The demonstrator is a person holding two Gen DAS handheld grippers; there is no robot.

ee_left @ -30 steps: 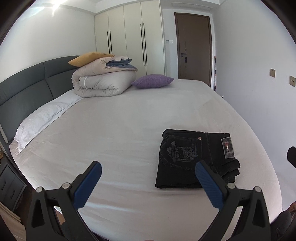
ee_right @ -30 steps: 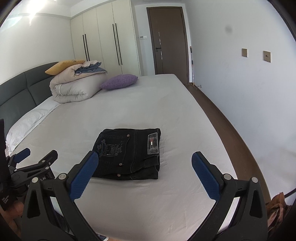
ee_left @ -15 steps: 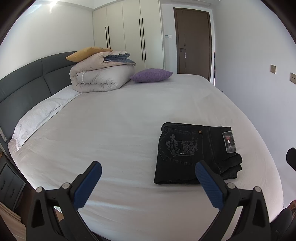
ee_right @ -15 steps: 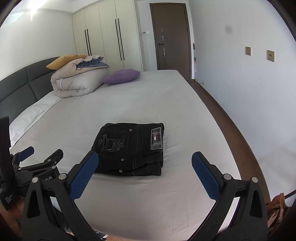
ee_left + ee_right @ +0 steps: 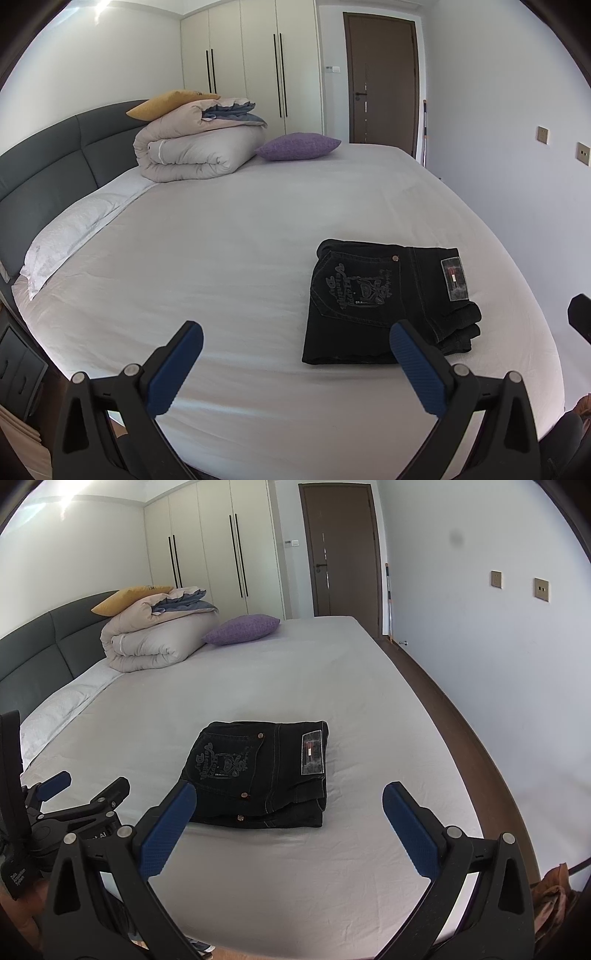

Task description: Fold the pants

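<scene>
A pair of black pants (image 5: 384, 299) lies folded into a compact stack on the white bed sheet (image 5: 229, 258), back pocket print and label facing up. In the right wrist view the same pants (image 5: 258, 771) sit just beyond the fingers. My left gripper (image 5: 295, 347) hovers open near the foot of the bed, left of the pants, holding nothing. My right gripper (image 5: 288, 812) is open too, above the bed edge in front of the pants. The left gripper (image 5: 85, 786) also shows at the left of the right wrist view.
A rolled duvet (image 5: 195, 155) with a yellow pillow (image 5: 166, 105) on top and a purple cushion (image 5: 295, 147) lie at the head end by the grey headboard (image 5: 44, 166). White pillows (image 5: 74, 229) line the left. A wall (image 5: 498, 664) and dark floor (image 5: 443, 709) run along the right side.
Both grippers have drifted back and tilted slightly; the pants sit a little higher in both views. The pants have not moved on the bed.
</scene>
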